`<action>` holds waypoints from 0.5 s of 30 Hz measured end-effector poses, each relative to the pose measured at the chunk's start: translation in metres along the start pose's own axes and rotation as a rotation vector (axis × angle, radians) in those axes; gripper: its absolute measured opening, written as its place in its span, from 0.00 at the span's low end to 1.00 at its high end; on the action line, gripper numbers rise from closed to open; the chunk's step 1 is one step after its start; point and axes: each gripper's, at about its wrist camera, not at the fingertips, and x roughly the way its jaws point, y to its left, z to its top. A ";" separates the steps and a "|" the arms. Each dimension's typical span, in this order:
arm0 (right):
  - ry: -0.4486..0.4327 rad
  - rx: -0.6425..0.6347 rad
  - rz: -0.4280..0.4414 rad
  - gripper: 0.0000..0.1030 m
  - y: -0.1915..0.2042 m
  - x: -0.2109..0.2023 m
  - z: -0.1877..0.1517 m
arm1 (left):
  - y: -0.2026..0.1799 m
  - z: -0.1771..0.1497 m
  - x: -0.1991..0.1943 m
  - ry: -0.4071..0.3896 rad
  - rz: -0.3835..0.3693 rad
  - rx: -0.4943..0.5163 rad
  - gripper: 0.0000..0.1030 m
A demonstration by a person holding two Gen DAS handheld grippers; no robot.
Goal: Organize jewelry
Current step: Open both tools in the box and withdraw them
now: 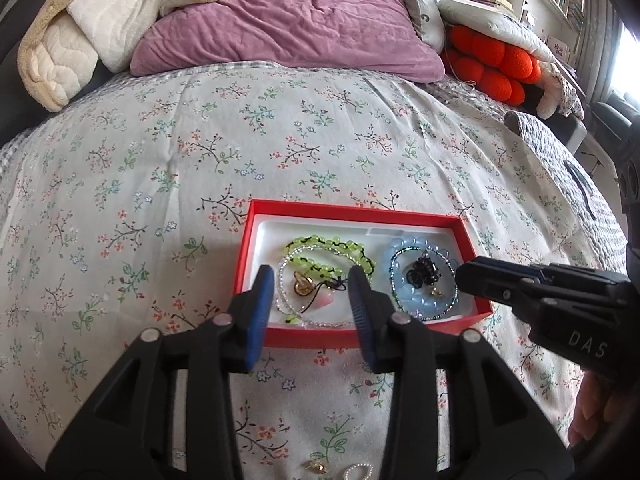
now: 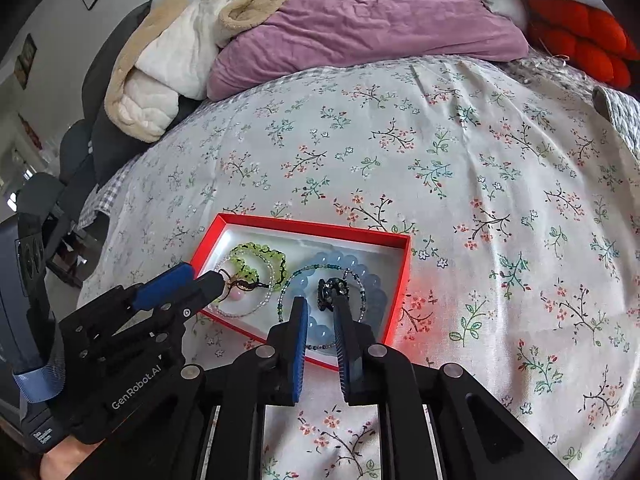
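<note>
The loose gold earring (image 1: 316,467) on the floral bedspread (image 1: 280,140) is judged light and slippery (grip the body). Left gripper (image 1: 312,300) stands part-open and empty; right gripper (image 2: 322,320) stands slightly apart, holding nothing.

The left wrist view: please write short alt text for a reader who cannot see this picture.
A red box with a white lining lies on a floral bedspread, holding green beads and a blue bead bracelet. The open left gripper hovers over it, the right gripper beside it.
</note>
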 end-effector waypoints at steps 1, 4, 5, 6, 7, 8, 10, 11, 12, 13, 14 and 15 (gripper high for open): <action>0.001 0.000 0.000 0.13 0.000 -0.001 0.000 | 0.000 0.000 -0.002 -0.002 0.004 0.000 0.45; 0.005 -0.006 -0.001 0.14 0.000 -0.003 0.000 | 0.000 -0.001 -0.009 -0.008 0.012 0.014 0.54; 0.004 -0.008 -0.006 0.14 0.000 -0.004 0.000 | 0.001 -0.002 -0.011 -0.009 0.020 0.023 0.58; 0.003 -0.014 -0.014 0.14 0.001 -0.006 -0.001 | 0.001 -0.003 -0.013 -0.010 0.027 0.031 0.59; 0.003 -0.022 -0.020 0.14 0.001 -0.007 -0.001 | 0.002 -0.004 -0.016 -0.007 0.040 0.037 0.61; 0.002 -0.031 -0.025 0.14 0.002 -0.009 -0.002 | 0.002 -0.006 -0.018 -0.004 0.047 0.044 0.63; 0.003 -0.049 -0.030 0.15 0.003 -0.013 -0.004 | 0.004 -0.009 -0.022 0.002 0.065 0.053 0.69; 0.004 -0.056 -0.033 0.15 0.003 -0.014 -0.005 | 0.005 -0.011 -0.024 0.006 0.077 0.053 0.73; 0.006 -0.065 -0.038 0.15 0.003 -0.015 -0.007 | 0.007 -0.013 -0.026 0.009 0.088 0.050 0.75; 0.008 -0.073 -0.043 0.15 0.004 -0.017 -0.008 | 0.009 -0.015 -0.028 0.014 0.096 0.046 0.78; 0.012 -0.083 -0.049 0.17 0.004 -0.018 -0.010 | 0.011 -0.017 -0.030 0.022 0.101 0.042 0.79; 0.015 -0.091 -0.052 0.17 0.004 -0.019 -0.012 | 0.013 -0.020 -0.032 0.029 0.102 0.038 0.80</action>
